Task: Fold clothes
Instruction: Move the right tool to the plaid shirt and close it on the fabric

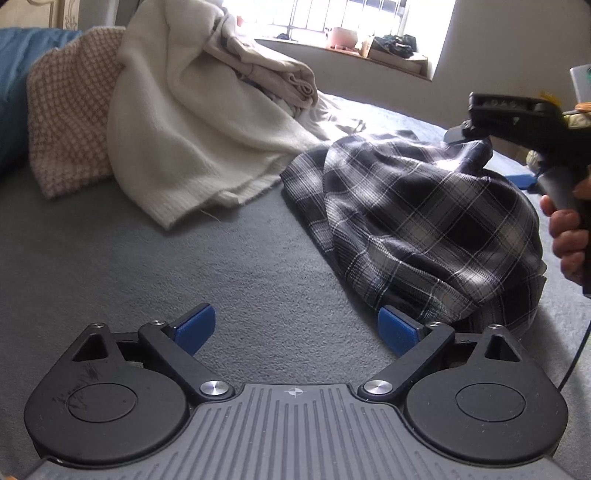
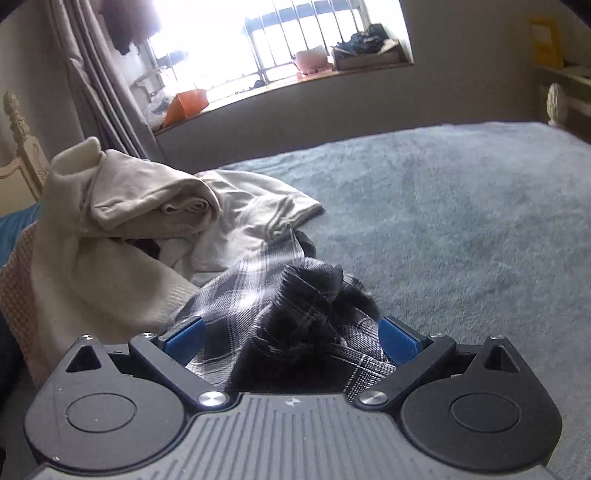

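While the plaid shirt (image 1: 424,221) lies bunched on the bed (image 1: 184,266), the right gripper (image 2: 291,336) sits over its far end, fingers spread with cloth between them but not clamped. Its near hem lies just right of the left gripper (image 1: 295,328), whose fingers gape empty, so that hand is nearer

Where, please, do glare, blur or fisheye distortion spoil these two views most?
Left wrist view: the barred window is blown out white, and the grey blanket bows with fisheye curvature. Right wrist view: the same window is overexposed, and the plaid shirt is blurred and dark close to the lens.
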### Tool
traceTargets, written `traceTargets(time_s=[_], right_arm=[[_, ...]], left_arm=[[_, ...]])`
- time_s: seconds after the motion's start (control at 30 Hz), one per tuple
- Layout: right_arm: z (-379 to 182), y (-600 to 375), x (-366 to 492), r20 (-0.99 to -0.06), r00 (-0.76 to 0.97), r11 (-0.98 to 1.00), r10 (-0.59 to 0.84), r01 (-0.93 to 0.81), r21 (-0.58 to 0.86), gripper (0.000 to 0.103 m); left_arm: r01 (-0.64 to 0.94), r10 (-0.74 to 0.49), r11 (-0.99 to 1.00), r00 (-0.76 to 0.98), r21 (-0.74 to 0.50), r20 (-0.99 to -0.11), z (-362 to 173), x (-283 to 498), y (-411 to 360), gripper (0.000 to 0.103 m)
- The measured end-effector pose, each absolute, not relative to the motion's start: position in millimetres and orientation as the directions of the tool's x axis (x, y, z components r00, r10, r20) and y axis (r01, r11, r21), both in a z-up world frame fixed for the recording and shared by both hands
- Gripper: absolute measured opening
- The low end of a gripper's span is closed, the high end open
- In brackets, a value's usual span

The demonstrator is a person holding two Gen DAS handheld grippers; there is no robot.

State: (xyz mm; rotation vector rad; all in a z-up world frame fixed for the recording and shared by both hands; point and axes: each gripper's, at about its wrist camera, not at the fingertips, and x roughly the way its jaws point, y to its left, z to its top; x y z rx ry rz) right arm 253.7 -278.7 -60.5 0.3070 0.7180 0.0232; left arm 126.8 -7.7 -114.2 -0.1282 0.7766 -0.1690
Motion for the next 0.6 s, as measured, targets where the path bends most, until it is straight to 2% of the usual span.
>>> traceTargets(time_s=[0.07, 0.1, 0.17, 0.23, 0.33, 0.43, 0.6], right_arm=[[-74.1, -279.0, 260.5, -0.686, 0.717, 0.953, 0.127, 0.103, 0.284, 0.086], [-80.9, -279.1, 263.9, -0.706, 0.697, 0.952, 0.127, 0.113, 0.283, 0.075], [-82.6, -272.2, 258.3, -0.702, 0.701, 0.966, 0.125, 0.074, 0.246, 0.069], [-77.4, -267.4, 250.2, -0.692, 0.709, 0.975, 0.138, 0.026, 0.22, 0.049], [-62.9, -262.3, 238.1, -0.673, 0.714, 0.972, 0.192, -0.044, 0.23, 0.031], [-52.1, -258.0, 220.4, -0.657, 0.709, 0.959, 0.255, -0.101, 0.264, 0.025], [-41.0, -245.7, 178.9, -0.632, 0.688, 0.928, 0.356, -0.183, 0.323, 0.022]], left_arm=[[0.107, -0.212, 0.976, 0.691, -0.191, -0.692, -119.1, 129.8, -8.1, 0.085], [0.109, -0.218, 0.974, 0.686, -0.198, -0.694, -121.1, 131.1, -8.3, 0.08], [0.112, -0.228, 0.972, 0.679, -0.209, -0.698, -123.2, 132.9, -9.1, 0.077], [0.113, -0.234, 0.97, 0.679, -0.216, -0.696, -123.1, 133.8, -9.4, 0.069], [0.111, -0.244, 0.967, 0.675, -0.23, -0.696, -121.9, 134.8, -8.8, 0.063], [0.105, -0.254, 0.963, 0.671, -0.25, -0.697, -118.6, 133.5, -5.4, 0.06], [0.083, -0.242, 0.963, 0.683, -0.257, -0.689, -108.0, 126.6, 4.8, 0.06]])
